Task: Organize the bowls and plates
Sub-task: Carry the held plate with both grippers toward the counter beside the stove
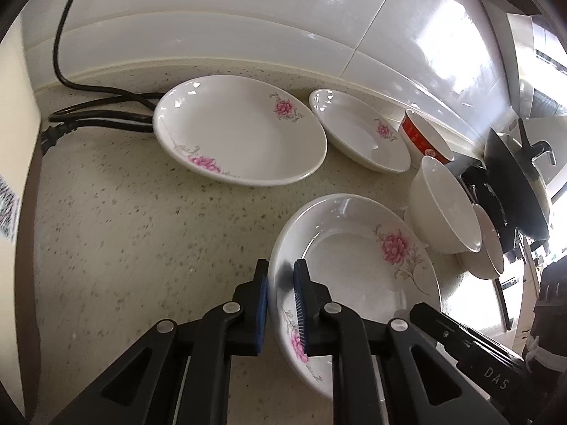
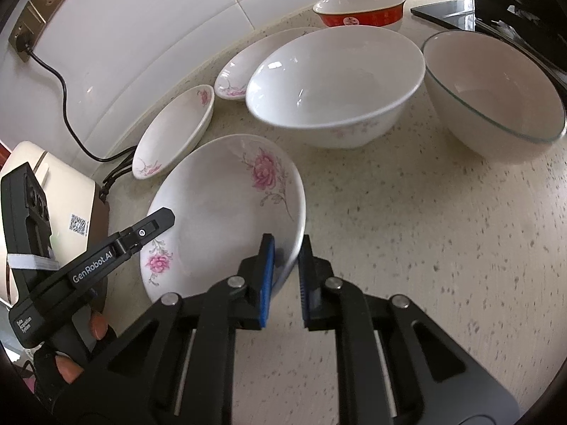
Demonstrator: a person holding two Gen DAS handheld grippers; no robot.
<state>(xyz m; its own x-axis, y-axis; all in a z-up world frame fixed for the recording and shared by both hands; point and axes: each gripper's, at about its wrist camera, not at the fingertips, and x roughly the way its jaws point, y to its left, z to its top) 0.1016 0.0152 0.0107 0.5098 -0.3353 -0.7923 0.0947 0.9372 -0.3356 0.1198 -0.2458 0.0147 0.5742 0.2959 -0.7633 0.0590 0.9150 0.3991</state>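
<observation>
A white plate with pink flowers (image 1: 358,269) (image 2: 219,205) sits near the counter's front, held at both sides. My left gripper (image 1: 281,283) is shut on its left rim. My right gripper (image 2: 287,262) is shut on its right rim. Two more flowered plates lie behind, a large one (image 1: 241,131) (image 2: 173,131) and a smaller one (image 1: 358,134) (image 2: 248,63). A white bowl (image 1: 443,209) (image 2: 336,81), a glass-rimmed bowl (image 1: 490,244) (image 2: 496,95) and a red bowl (image 1: 425,138) (image 2: 358,9) stand to the right.
Black power cables (image 1: 99,106) lie at the back left by the tiled wall. A white appliance (image 2: 46,184) stands at the left. A stove with a black pan (image 1: 514,184) is at the far right. Speckled counter (image 1: 124,230) shows at the left front.
</observation>
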